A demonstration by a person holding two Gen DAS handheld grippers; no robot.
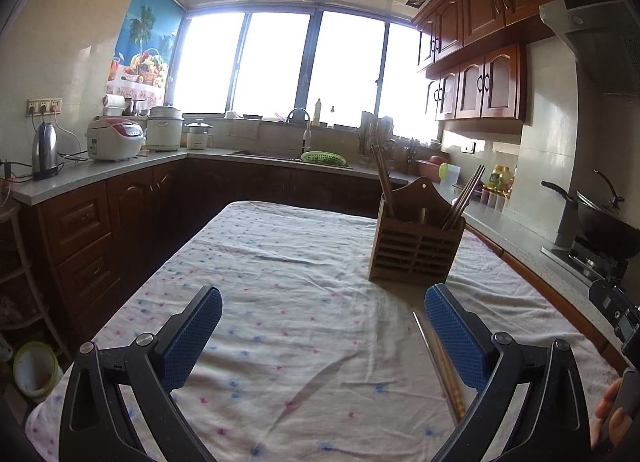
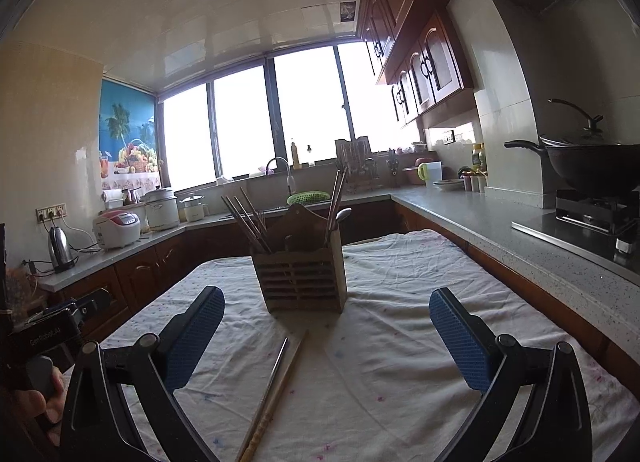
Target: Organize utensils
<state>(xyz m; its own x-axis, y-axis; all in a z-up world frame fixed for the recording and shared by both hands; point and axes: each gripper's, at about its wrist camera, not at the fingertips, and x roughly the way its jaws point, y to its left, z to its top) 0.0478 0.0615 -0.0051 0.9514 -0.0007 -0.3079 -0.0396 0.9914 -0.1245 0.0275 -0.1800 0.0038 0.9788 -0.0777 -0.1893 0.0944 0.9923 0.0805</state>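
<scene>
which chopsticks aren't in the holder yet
The loose pair lying flat on the tablecloth, one metal and one wooden, in front of the wooden holder. All the others stand upright inside the holder's compartments.

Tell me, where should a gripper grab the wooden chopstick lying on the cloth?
Probably near the middle of its shaft, coming from above with the pads on either side. The wooden chopstick lies flat on the tablecloth, right beside a metal chopstick, so a low sideways approach would likely bump that one. The right gripper is open, with both sticks lying between its fingers.
</scene>
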